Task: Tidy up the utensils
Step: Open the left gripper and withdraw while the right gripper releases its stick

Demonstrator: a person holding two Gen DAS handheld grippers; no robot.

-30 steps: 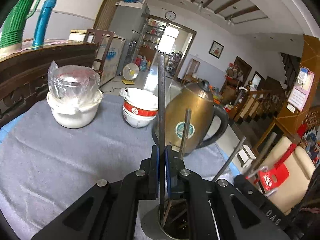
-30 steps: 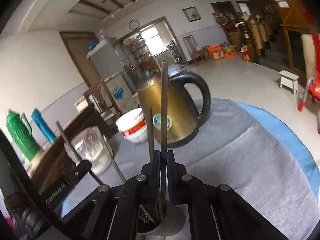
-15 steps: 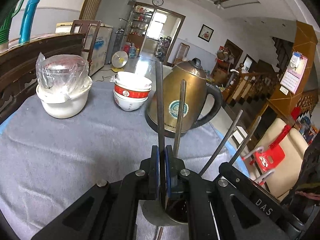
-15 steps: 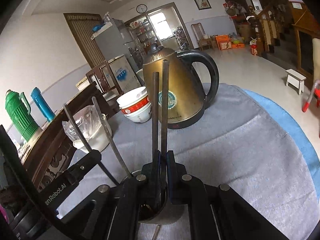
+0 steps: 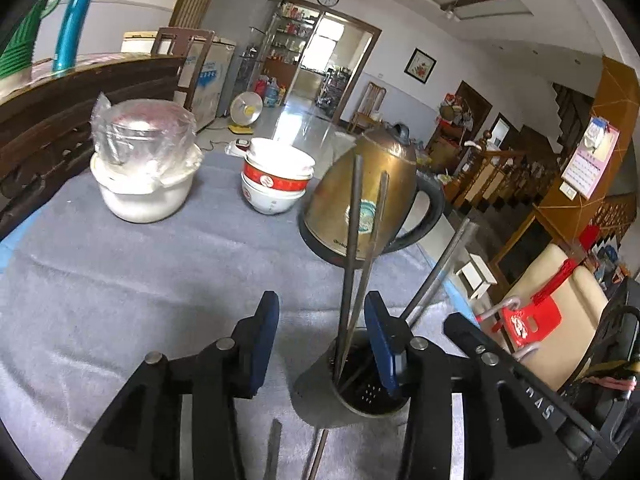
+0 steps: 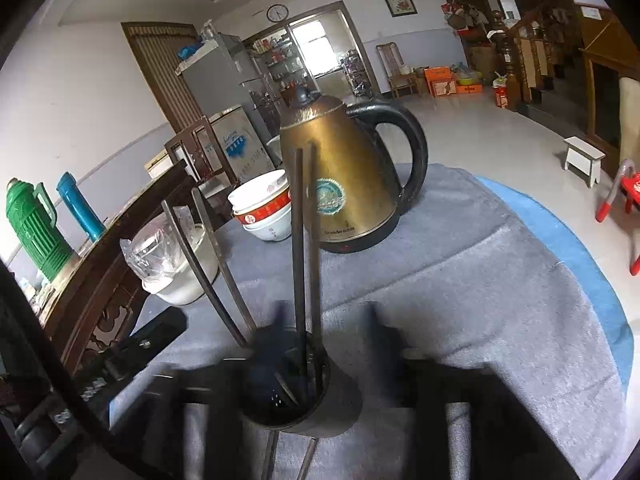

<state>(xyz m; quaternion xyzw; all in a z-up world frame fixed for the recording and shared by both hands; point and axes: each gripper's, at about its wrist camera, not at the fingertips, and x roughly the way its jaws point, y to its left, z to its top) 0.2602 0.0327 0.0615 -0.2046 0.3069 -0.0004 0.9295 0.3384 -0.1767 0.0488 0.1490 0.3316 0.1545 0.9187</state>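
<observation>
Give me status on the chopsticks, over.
Both jaws just opened, empty. Four chopsticks standing in holder. Two more lie on cloth. Nothing blocking.

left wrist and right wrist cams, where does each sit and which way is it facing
Left wrist: rides the left tool, angled down over the grey table; its blue pads stand open around two chopsticks in the holder, having just opened; right tool's arm at right.
Right wrist: rides the right tool, looking down at the holder; own fingers blurred, just opened; left tool's arm at lower left.
Shared: holder, chopsticks, kettle, bowls.
</observation>
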